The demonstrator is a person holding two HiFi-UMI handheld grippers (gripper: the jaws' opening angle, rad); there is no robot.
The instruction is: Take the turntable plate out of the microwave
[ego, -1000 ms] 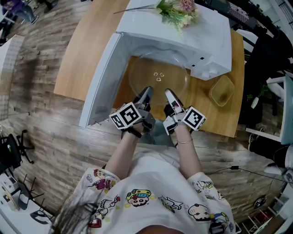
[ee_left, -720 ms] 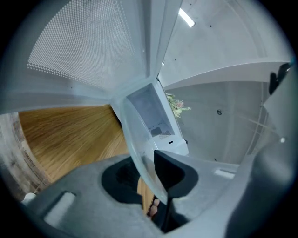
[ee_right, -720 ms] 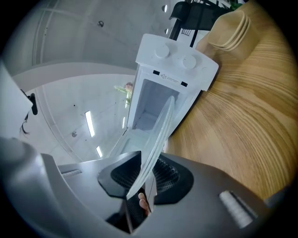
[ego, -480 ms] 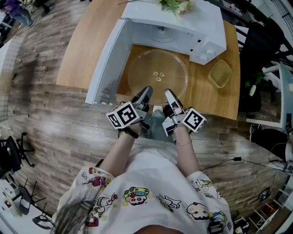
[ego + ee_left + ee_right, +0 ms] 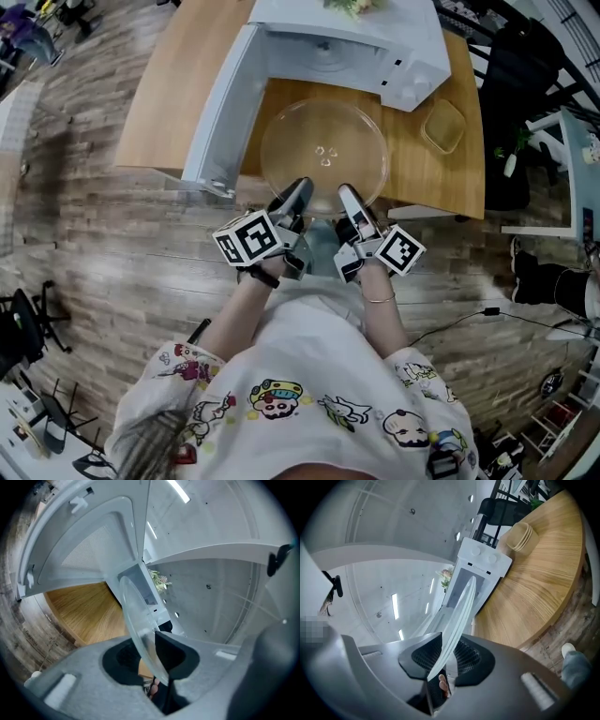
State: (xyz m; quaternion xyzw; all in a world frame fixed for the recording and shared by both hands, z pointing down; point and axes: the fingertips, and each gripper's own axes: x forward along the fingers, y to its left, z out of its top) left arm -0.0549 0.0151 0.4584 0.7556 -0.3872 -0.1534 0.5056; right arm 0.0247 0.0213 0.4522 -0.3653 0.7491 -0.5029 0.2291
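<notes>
Glass turntable plate [image 5: 323, 155], clear and round, hung outside the open white microwave [image 5: 403, 56], over the wooden worktop [image 5: 178, 103]. Its near rim was clamped in the jaws of the left gripper [image 5: 298, 192] and right gripper [image 5: 349, 199] (side by side). Withdrawal seemed nearly finished; next came a level set-down.

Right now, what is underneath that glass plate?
The glass plate is clear, so only the wooden table shows through it. At its near rim the left gripper and right gripper clamp it and cover what lies below.
</notes>
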